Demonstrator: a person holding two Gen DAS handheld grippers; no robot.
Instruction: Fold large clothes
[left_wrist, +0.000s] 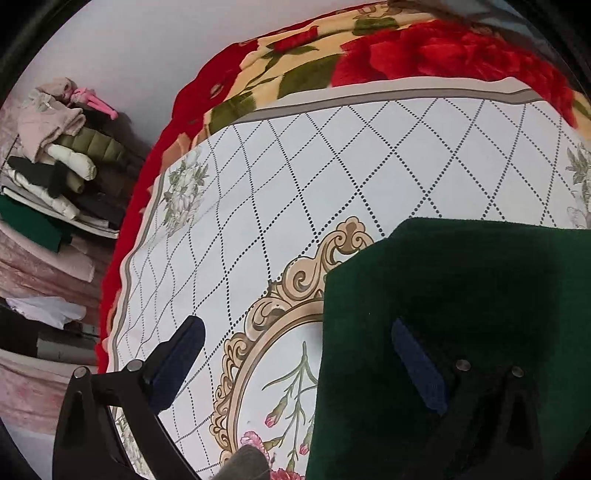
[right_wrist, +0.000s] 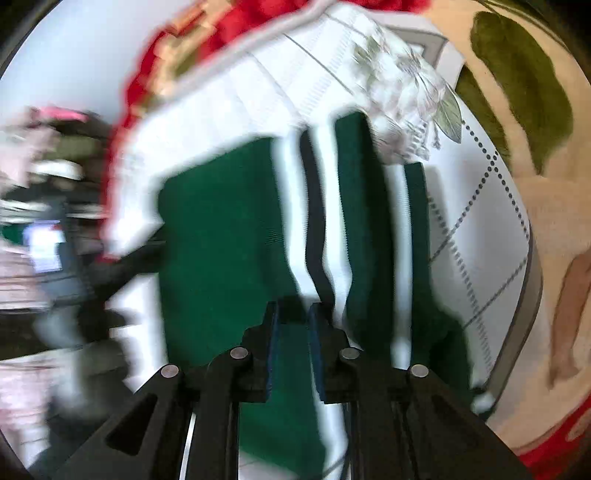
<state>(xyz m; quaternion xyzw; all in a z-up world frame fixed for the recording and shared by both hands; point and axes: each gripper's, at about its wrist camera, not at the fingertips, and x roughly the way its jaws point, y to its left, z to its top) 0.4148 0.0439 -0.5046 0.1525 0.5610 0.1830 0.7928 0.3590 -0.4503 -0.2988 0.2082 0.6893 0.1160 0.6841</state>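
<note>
Striped green knit garment (right_wrist: 221, 236), folded

A white diamond-patterned cloth (left_wrist: 332, 166) overlies a red floral blanket (left_wrist: 295, 62); piled clothes (left_wrist: 62, 147) sit beside.

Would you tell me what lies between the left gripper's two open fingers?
In the left wrist view, the left gripper straddles the dark green knitted garment's left edge and bare white diamond-patterned bedsheet; nothing else lies there.

Dark green garment (right_wrist: 221, 240) with white and black stripes, white diamond-lattice cloth (left_wrist: 369, 166), red floral blanket (left_wrist: 424, 51)
</note>
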